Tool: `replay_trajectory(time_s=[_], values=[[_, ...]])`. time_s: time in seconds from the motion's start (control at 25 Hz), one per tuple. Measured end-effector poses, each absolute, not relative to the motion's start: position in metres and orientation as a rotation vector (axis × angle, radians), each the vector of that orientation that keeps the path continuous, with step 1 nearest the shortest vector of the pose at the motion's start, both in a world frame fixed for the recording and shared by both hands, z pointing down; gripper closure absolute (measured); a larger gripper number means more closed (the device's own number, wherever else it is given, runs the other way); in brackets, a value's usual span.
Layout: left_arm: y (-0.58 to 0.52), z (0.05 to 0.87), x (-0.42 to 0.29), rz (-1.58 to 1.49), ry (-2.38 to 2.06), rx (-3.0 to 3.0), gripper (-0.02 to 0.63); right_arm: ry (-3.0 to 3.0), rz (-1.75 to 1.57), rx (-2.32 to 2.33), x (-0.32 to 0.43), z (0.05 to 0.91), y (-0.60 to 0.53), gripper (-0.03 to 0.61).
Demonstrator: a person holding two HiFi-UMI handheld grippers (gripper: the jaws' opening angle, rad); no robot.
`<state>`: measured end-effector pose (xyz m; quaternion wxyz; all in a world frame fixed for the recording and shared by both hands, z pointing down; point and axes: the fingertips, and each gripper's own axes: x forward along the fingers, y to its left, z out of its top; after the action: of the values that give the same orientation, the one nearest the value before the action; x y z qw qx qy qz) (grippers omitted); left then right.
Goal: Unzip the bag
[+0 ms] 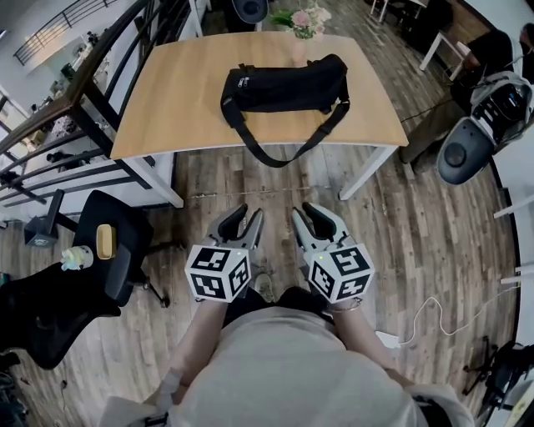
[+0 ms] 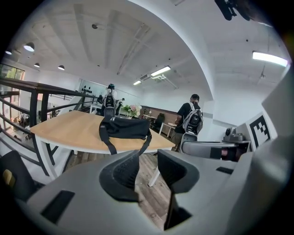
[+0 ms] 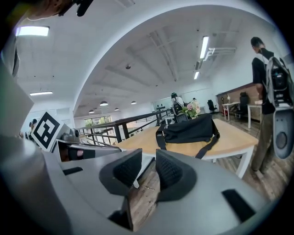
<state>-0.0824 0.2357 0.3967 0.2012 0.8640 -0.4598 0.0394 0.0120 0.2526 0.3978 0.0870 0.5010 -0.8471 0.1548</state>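
Note:
A black bag (image 1: 284, 85) lies on the wooden table (image 1: 175, 100), its strap (image 1: 288, 146) hanging over the near edge. The same bag (image 2: 125, 128) shows ahead in the left gripper view, and the bag (image 3: 189, 130) also in the right gripper view. Both grippers hover side by side over the floor, well short of the table. My left gripper (image 1: 249, 218) stands open with nothing between its jaws. My right gripper (image 1: 302, 213) is open too, its gap narrower and empty.
A vase of flowers (image 1: 302, 23) stands at the table's far edge. A black office chair (image 1: 92, 267) with small items sits at the left, beside a railing (image 1: 50, 125). A person with a backpack (image 2: 192, 120) stands to the right of the table. A cable (image 1: 442, 321) lies on the floor.

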Motion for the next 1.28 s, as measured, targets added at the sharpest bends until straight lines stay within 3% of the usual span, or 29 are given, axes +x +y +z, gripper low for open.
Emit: replay_trajectory(time_s=[0.72,1.28], values=[[0.167,0.425,-0.121,0.063,-1.329,2.275,0.479,-2.549,0.477,1.322,-0.035,0.42,0.176,0.486],[0.025,0.409,-0.109,0.022,-1.374,2.272,0.479,-2.592,0.426,1.244,-0.028,0.405,0.025,0.486]])
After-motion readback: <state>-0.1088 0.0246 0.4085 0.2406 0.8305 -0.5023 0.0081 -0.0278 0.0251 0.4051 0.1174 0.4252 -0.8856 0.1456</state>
